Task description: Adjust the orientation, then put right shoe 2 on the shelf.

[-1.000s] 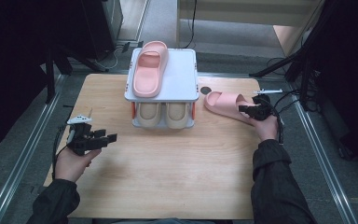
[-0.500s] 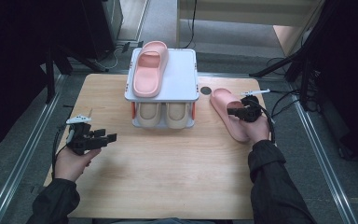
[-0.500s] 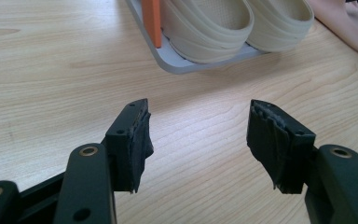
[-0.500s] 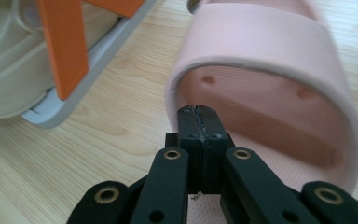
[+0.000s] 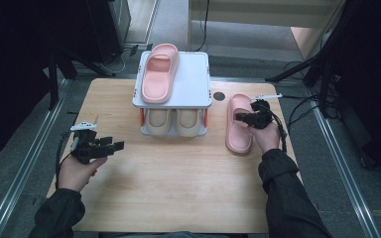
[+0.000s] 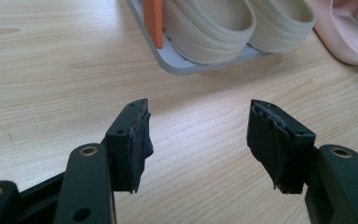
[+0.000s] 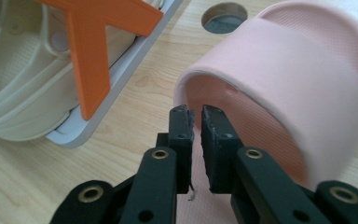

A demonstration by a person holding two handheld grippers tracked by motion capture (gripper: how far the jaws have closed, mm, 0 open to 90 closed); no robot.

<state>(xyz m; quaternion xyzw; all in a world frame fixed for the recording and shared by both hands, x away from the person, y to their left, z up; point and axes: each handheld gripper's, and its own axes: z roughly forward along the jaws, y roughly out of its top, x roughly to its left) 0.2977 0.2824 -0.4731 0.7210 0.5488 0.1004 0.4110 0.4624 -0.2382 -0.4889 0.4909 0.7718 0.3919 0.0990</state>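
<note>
Low left in the high view, the left gripper (image 5: 110, 146) is held wide open over bare table (image 5: 178, 188). At centre right, the right gripper (image 5: 241, 118), its jaws just parted to a narrow, empty gap, is poised over the pink slipper (image 5: 238, 130) lying beside the shoe rack (image 5: 194, 79). Beige slippers (image 5: 175, 122) fill the lower shelf; another pink slipper (image 5: 158, 73) lies on top.

Ahead of you, at the far middle of the table (image 5: 178, 198), stands the two-tier rack (image 5: 198, 79), with one slipper (image 5: 158, 74) on the left half of its top shelf and a pair of slippers (image 5: 173, 121) side by side on the shelf below. The loose slipper (image 5: 238, 124) lies on the table just right of the rack, with a round hole (image 5: 219, 96) in the tabletop between them at the far end. Your right gripper (image 5: 242, 118) sits over that slipper's strap, and your left gripper (image 5: 114, 145) hangs over bare table, well apart from the rack on its near left.
</note>
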